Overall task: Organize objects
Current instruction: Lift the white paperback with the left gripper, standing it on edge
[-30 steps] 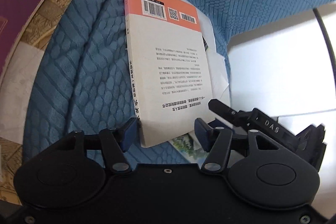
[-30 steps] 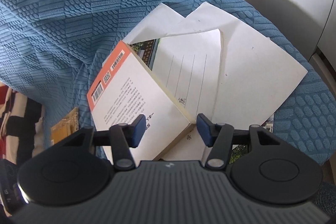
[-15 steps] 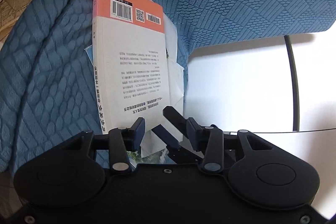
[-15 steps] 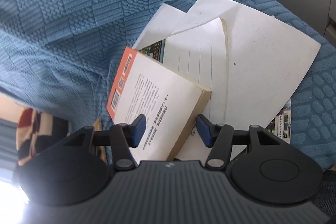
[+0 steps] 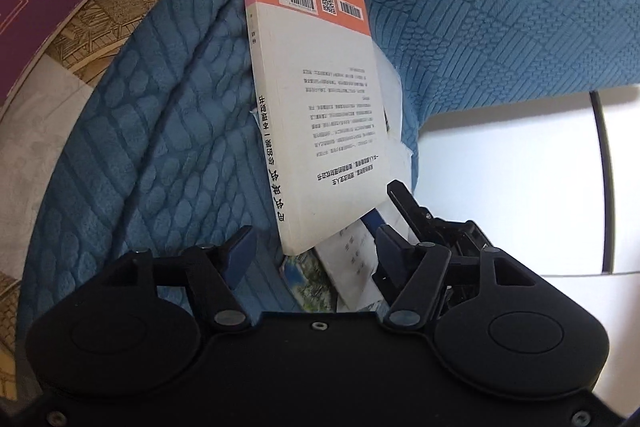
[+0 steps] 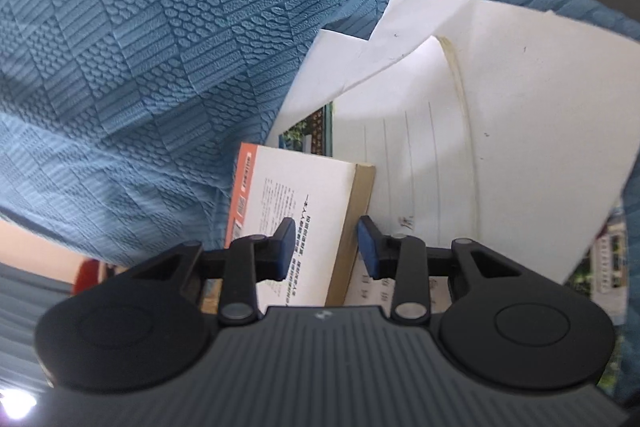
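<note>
Here the white paperback book with an orange band (image 5: 320, 107) lies tilted on loose white paper sheets (image 6: 520, 115) over the blue textured blanket (image 5: 152, 131). The right gripper (image 6: 326, 247), jaws just closing, straddles its page edge (pads not visibly pressing); the left gripper (image 5: 312, 255), just reopened, gapes wide at the book's near corner

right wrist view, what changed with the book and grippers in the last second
The right hand-held gripper has been closing its jaws around the book at its page-edge corner; whether the pads press yet is unclear. The left hand-held gripper narrowed, then reopened, and stands open short of the book's near corner. The book has tipped and lies more edge-on in the right wrist view. The loose papers still lie on the blue cover.
</note>
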Tool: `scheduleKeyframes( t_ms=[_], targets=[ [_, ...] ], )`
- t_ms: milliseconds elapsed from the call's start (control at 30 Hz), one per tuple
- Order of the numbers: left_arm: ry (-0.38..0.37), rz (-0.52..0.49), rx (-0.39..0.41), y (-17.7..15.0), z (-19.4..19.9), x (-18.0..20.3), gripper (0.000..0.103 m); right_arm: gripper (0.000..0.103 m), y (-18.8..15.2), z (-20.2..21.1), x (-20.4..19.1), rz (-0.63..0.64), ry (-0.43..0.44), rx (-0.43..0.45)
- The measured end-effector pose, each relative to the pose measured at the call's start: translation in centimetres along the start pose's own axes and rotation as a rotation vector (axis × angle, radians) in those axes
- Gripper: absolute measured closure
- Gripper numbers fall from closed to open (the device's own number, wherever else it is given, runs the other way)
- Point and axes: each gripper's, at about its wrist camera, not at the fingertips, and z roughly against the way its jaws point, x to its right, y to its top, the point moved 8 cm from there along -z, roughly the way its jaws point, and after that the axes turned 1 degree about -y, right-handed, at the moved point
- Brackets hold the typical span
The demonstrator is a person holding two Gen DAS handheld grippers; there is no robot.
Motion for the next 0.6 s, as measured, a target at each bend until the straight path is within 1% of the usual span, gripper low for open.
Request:
scheduleKeyframes(
  t_ms=[67,167,233,367,500,600],
  targets=[
    [-0.024,0.036,0.009,0.4,-0.2,-0.1,0.039,0.066,0.1,-0.3,-0.1,-0.017,0.015,-0.006],
    [-0.055,0.069,0.016,0.8,-0.7,0.0,0.039,0.066,-0.1,-0.6,-0.5,-0.008,0.029,-0.015],
    [-0.07,0.083,0.02,1.0,-1.0,0.0,0.037,0.065,-0.2,-0.9,-0.8,-0.01,0.042,-0.028],
    [-0.091,0.109,0.035,1.3,-1.0,0.1,0.037,0.065,-0.1,-1.3,-1.1,-0.035,0.062,-0.041],
    [-0.156,0.162,0.046,1.9,-1.0,0.3,0.039,0.066,-0.2,-1.6,-1.3,-0.058,0.091,-0.057],
    [-0.187,0.169,0.058,2.1,-0.9,0.8,0.042,0.065,-0.4,-1.9,-1.4,-0.073,0.109,-0.076]
  ],
)
